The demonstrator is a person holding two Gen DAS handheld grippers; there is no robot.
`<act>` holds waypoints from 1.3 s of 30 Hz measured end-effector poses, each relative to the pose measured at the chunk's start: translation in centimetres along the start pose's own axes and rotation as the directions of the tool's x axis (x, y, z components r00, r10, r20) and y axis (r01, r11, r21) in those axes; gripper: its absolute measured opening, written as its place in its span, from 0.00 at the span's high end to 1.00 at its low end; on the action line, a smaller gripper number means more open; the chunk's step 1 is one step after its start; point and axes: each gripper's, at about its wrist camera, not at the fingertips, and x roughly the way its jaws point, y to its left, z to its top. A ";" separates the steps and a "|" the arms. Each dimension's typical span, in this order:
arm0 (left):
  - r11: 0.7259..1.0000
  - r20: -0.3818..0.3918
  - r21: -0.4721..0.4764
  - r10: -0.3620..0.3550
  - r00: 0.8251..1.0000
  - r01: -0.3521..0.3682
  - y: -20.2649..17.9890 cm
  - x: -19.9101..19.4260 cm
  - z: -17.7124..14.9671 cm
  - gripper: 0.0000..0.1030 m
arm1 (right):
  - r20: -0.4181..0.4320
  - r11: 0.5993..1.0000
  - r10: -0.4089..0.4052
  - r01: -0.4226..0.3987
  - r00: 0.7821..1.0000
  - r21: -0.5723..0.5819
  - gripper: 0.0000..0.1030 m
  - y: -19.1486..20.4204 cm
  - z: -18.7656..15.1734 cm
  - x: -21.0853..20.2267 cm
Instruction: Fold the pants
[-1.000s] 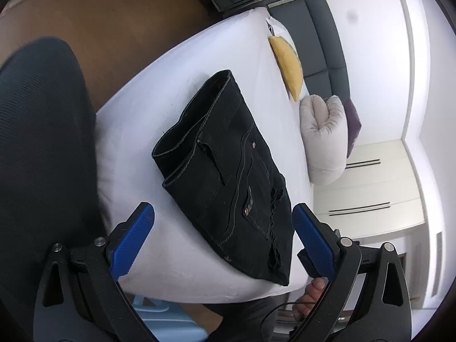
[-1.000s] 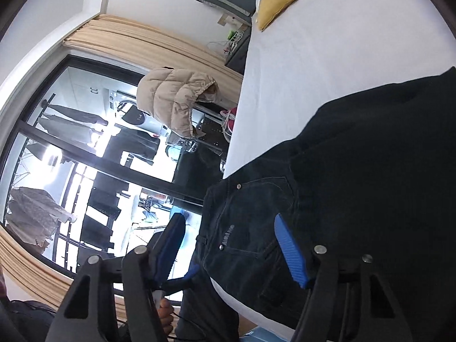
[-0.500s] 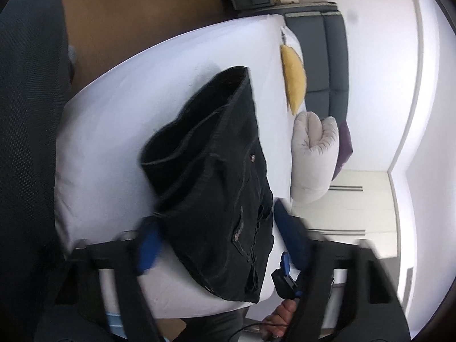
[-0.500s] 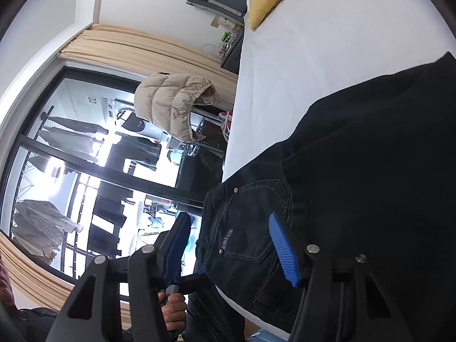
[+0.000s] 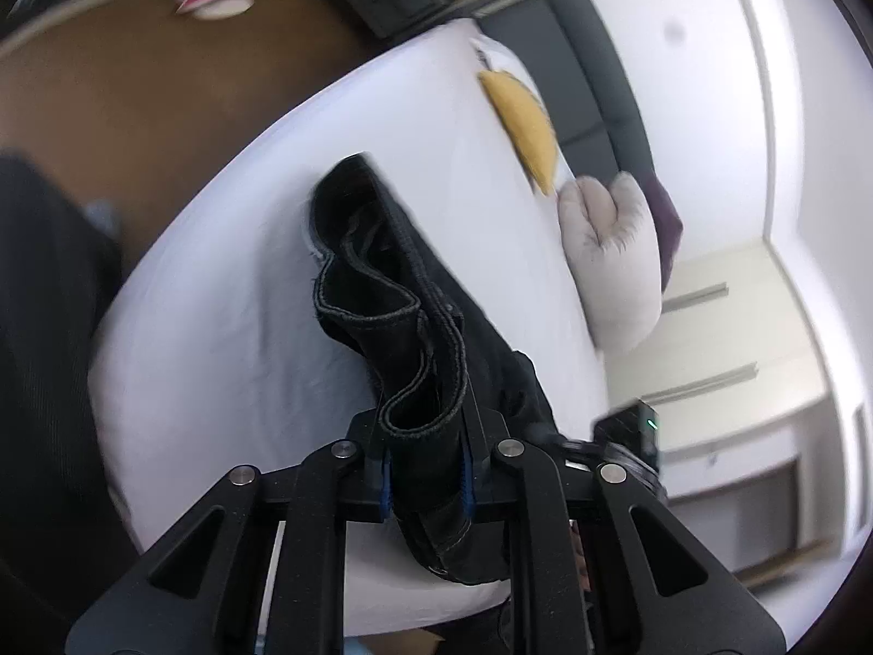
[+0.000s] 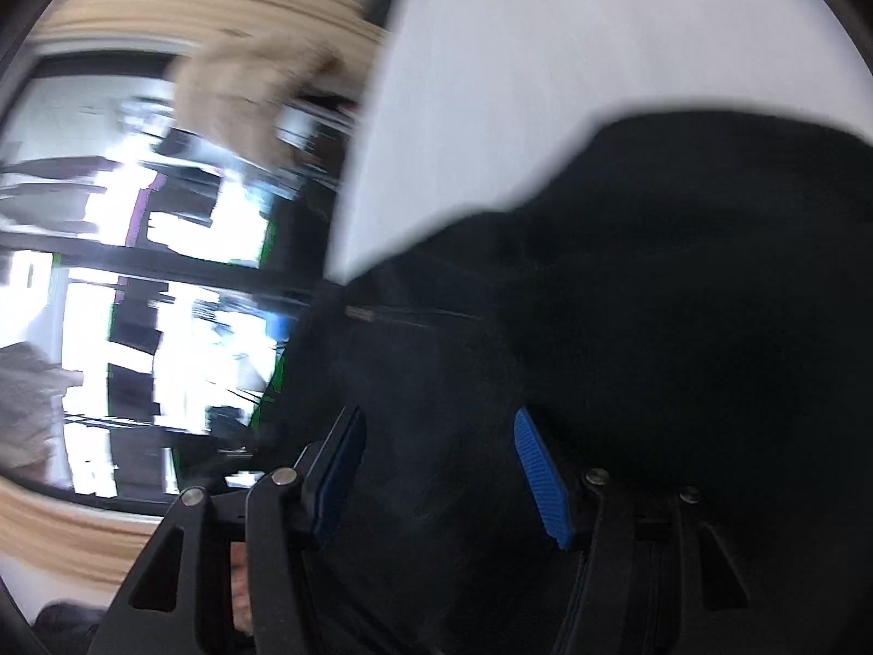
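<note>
Black denim pants (image 5: 393, 295) lie folded on the white bed (image 5: 234, 284). In the left wrist view my left gripper (image 5: 425, 469) is closing, its blue pads pressing on a bunched hem edge of the pants, which rises in ripples in front of it. The right wrist view is blurred. There my right gripper (image 6: 436, 469) is over the pants (image 6: 655, 273) near the bed's edge. Its jaws are closing with dark fabric between the blue pads (image 6: 537, 469), and a gap still shows on both sides.
A yellow pillow (image 5: 524, 120), a pale grey cushion (image 5: 611, 251) and a dark headboard (image 5: 589, 54) sit at the bed's far end. Brown floor (image 5: 136, 82) lies to the left, white drawers (image 5: 725, 360) to the right. A big window (image 6: 136, 245) lies beyond the bed's edge.
My left gripper went from wide open to clamped on the pants' edge, and the fabric bunched up. My right gripper dropped closer onto the pants and its jaws narrowed.
</note>
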 end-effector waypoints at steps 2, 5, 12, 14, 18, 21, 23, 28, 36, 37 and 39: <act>0.999 0.003 0.054 0.007 1.000 -0.007 -1.6 -0.3 0.1 0.85 | -0.004 1.000 -0.010 0.010 1.000 0.015 0.55 -0.7 0.2 0.6; 0.989 0.005 0.148 0.020 1.000 -0.021 -4.1 -0.6 0.0 0.85 | 0.010 1.000 -0.007 0.007 1.000 0.025 0.55 -0.8 -0.2 0.5; 0.888 -0.019 0.460 0.042 0.999 -0.028 -14.0 2.3 -2.4 0.85 | 0.110 0.995 0.062 -0.070 0.992 0.070 0.47 -0.5 -1.1 -2.0; 0.835 -0.041 0.550 0.045 0.998 -0.016 -16.9 4.1 -3.8 0.85 | 0.174 0.983 0.154 -0.168 0.973 0.069 0.40 -0.7 -0.8 -4.6; 0.656 -0.118 0.755 0.105 0.987 0.020 -21.8 9.3 -9.9 0.85 | 0.233 0.954 0.285 -0.300 0.930 0.028 0.08 -0.5 -0.3 -9.4; 0.558 -0.165 0.828 0.158 0.974 0.050 -22.7 12.1 -14.2 0.85 | 0.209 0.960 0.278 -0.276 0.938 -0.041 0.03 -0.3 -0.5 -11.1; 0.501 -0.193 0.862 0.187 0.963 0.076 -22.9 13.3 -16.6 0.86 | 0.175 0.972 0.234 -0.231 0.956 -0.037 0.03 -1.0 -0.8 -11.0; 0.384 -0.204 0.917 0.224 0.953 0.106 -24.1 14.7 -20.4 0.86 | 0.151 0.988 0.154 -0.153 0.976 -0.020 0.27 -2.5 -1.9 -10.0; 0.327 -0.222 0.934 0.220 0.950 0.143 -24.7 15.8 -22.5 0.86 | 0.186 0.999 -0.027 0.030 0.982 -0.013 0.82 -4.4 -3.2 -11.1; 0.321 -0.228 0.935 0.218 0.949 0.151 -25.1 16.5 -22.5 0.86 | 0.195 0.999 -0.032 0.034 0.980 -0.008 0.82 -4.6 -3.4 -11.5; 0.305 -0.235 0.938 0.210 0.949 0.165 -25.5 17.2 -23.0 0.86 | 0.215 0.999 -0.039 0.039 0.976 0.002 0.83 -5.4 -3.6 -12.4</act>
